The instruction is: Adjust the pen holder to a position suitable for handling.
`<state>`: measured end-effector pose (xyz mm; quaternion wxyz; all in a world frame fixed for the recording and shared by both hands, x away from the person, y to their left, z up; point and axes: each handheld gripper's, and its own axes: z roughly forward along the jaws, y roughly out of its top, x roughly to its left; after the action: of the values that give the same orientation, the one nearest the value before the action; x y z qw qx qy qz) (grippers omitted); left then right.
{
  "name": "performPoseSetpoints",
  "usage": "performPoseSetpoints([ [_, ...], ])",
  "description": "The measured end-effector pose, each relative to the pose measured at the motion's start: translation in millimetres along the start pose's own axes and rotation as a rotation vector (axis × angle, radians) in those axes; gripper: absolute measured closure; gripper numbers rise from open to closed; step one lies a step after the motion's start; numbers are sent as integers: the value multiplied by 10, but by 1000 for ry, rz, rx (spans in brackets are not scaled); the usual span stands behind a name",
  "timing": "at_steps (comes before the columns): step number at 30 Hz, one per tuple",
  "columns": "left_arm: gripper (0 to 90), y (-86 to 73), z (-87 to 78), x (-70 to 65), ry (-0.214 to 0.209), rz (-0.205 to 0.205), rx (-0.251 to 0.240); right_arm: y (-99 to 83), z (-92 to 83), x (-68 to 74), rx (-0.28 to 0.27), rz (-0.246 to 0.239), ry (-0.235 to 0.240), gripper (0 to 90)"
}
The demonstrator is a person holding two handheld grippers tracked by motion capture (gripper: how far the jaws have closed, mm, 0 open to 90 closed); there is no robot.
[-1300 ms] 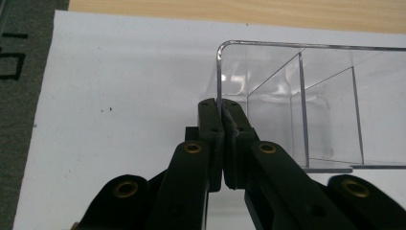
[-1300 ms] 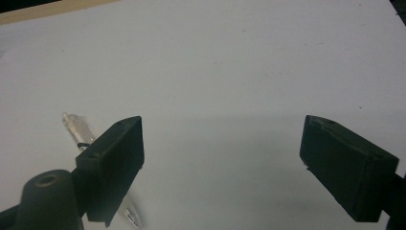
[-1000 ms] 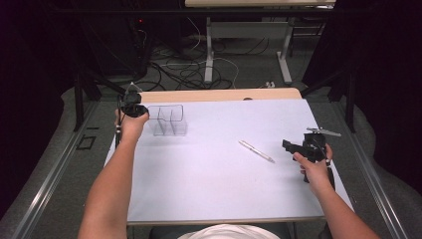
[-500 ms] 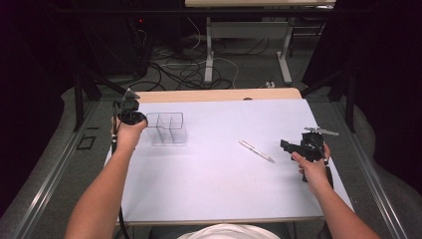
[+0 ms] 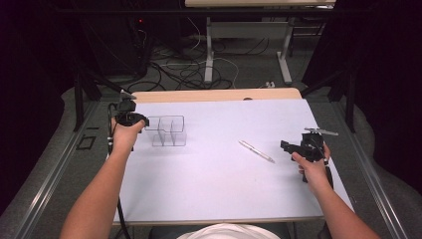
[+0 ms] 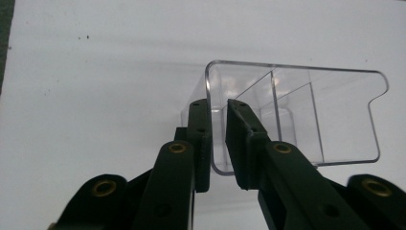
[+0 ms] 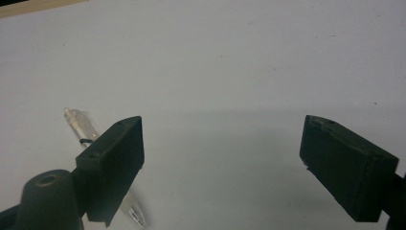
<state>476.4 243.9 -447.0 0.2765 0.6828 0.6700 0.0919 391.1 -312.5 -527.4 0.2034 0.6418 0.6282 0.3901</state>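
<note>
At the table's left edge my left gripper [image 6: 218,139] has just eased its jaws apart around the clear plastic divided organiser's [image 6: 306,115] wall; withdrawing crookedly could tip it. My right gripper [image 7: 222,163] gapes wide, empty, near the silver pen [image 5: 256,151].

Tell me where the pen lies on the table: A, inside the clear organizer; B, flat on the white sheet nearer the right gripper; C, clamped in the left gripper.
B: the pen lies flat on the white sheet, apart from the clear organizer, just left of the right gripper.
</note>
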Motion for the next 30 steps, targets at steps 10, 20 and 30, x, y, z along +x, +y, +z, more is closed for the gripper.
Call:
performPoseSetpoints([
  [10, 808, 4, -45, 49, 8, 32, -91, -8, 10, 0, 9, 18, -2, 146],
  [20, 900, 21, 78, 20, 85, 64, -37, -10, 15, -8, 12, 0, 0, 146],
  [30, 900, 13, 178, -2, 106, 81, 1, -12, 19, -4, 10, 1, -4, 147],
])
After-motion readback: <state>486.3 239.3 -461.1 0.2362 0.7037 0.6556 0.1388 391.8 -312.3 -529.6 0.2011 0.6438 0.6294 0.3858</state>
